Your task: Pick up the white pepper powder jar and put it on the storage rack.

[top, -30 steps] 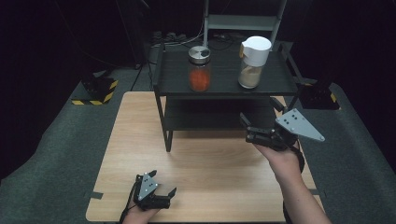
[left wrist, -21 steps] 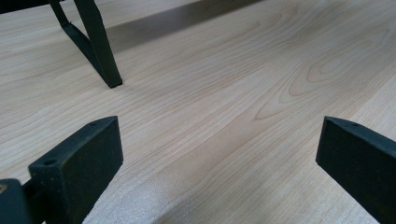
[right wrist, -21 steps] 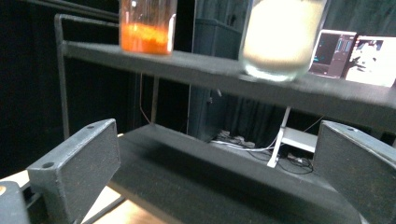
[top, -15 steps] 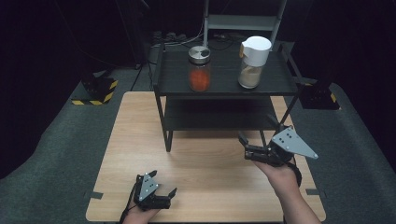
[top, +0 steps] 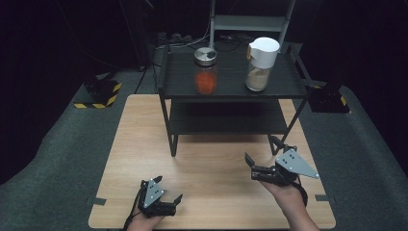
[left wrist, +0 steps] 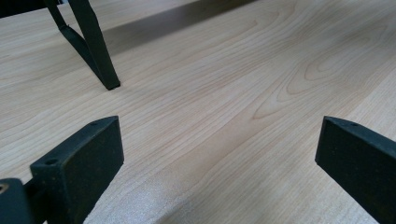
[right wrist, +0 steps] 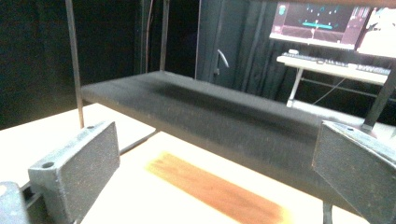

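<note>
Two jars stand on the rack's top shelf: one orange-filled jar [top: 206,71], one white-lidded jar [top: 260,64]. One two-tier rack [top: 231,90] (black). One wooden table [top: 211,163]. Two grippers: left gripper [top: 168,197], right gripper [top: 262,156].

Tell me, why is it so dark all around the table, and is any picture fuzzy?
High view: light falls on the wooden table, with black surroundings. Right gripper view: the shelf looks soft and blurry, the tabletop washed out. Left gripper view: the wood grain is sharp.

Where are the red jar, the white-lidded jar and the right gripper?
red jar [top: 205,82], high view, on its red-filled glass body
white-lidded jar [top: 258,77], high view, on its tan-filled body
right gripper [top: 260,154], high view, between its open fingertips
</note>
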A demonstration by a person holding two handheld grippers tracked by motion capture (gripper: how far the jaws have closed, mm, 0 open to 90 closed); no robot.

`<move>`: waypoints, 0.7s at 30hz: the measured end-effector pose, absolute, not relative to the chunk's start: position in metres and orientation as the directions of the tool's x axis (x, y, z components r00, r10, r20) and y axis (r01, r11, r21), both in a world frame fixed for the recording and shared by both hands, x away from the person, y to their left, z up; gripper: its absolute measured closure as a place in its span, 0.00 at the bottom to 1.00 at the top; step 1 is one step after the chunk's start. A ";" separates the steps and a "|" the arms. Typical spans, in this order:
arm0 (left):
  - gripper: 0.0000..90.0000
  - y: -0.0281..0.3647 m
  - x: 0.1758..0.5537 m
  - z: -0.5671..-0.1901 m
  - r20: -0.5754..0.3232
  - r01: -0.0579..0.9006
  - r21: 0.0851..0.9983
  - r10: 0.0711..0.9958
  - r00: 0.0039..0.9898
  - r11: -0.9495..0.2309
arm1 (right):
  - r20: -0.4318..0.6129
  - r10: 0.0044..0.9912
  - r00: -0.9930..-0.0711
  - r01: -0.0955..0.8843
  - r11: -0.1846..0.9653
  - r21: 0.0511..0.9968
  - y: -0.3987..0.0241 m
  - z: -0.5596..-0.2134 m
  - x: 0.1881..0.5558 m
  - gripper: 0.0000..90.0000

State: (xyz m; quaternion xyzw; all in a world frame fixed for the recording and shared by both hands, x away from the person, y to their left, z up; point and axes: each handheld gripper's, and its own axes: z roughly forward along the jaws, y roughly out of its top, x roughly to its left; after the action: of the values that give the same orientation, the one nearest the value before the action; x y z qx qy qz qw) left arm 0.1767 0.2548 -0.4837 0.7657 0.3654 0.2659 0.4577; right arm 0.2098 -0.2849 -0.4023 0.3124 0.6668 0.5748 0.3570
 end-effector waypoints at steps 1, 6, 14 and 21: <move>0.01 0.255 0.177 -0.484 0.073 0.316 0.895 0.803 0.592 -0.314 | -0.117 0.827 -0.550 0.006 0.144 0.990 -0.285 -0.402 0.210 0.00; 0.01 0.254 0.177 -0.484 0.077 0.315 0.895 0.803 0.592 -0.318 | -0.112 0.825 -0.554 0.034 0.156 0.987 -0.288 -0.420 0.206 0.00; 0.01 0.254 0.176 -0.484 0.081 0.312 0.894 0.802 0.592 -0.321 | -0.101 0.828 -0.552 0.088 0.179 0.980 -0.290 -0.444 0.201 0.00; 0.01 0.253 0.175 -0.484 0.087 0.308 0.895 0.801 0.592 -0.324 | -0.103 0.832 -0.545 0.131 0.205 0.970 -0.291 -0.466 0.199 0.00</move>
State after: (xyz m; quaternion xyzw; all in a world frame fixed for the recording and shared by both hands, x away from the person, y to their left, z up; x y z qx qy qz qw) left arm 0.1754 0.2532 -0.4839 0.7672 0.3613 0.2709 0.4554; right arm 0.1990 -0.2909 -0.4659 0.3429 0.7021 0.5289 0.3313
